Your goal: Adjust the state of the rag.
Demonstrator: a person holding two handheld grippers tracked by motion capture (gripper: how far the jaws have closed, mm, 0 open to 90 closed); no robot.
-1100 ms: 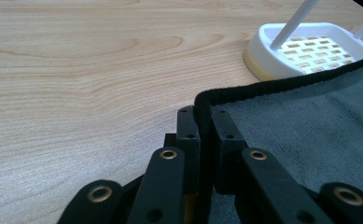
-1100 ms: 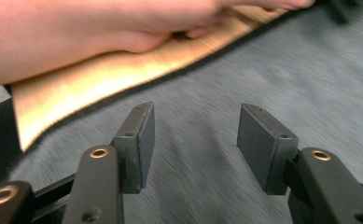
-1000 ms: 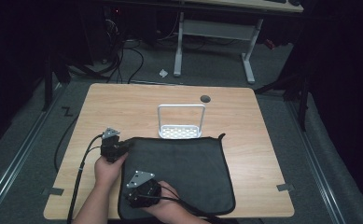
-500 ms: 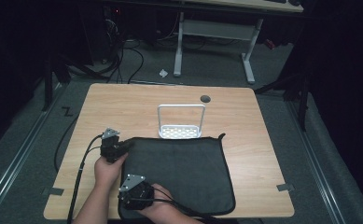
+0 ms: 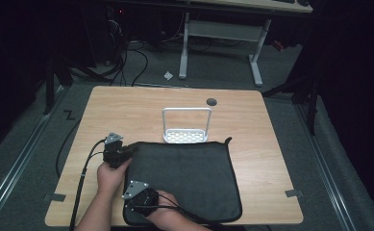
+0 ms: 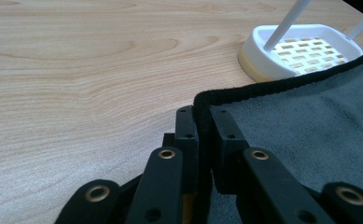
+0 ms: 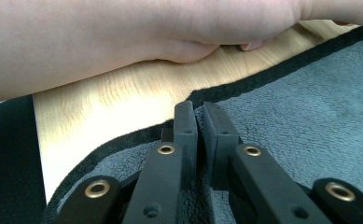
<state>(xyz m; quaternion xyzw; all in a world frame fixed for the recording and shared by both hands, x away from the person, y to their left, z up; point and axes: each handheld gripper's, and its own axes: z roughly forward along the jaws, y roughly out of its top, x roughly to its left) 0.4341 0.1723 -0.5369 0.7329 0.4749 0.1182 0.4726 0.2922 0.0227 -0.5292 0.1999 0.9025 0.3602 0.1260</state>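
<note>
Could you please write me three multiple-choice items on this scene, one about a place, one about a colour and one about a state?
1. Where does the white rack stand?
A. by the cloth's far edge
B. at the table's right edge
C. on the floor

2. What colour is the cloth?
A. red
B. dark grey with a black hem
C. white

3. How do the left gripper and the right gripper stand?
A. both wide open
B. both shut on the cloth's hem
C. one open, one shut

Answers: 1 A, the rack touches the far hem; 2 B, grey pile, black border; 3 B, each pair of jaws pinches the hem.
</note>
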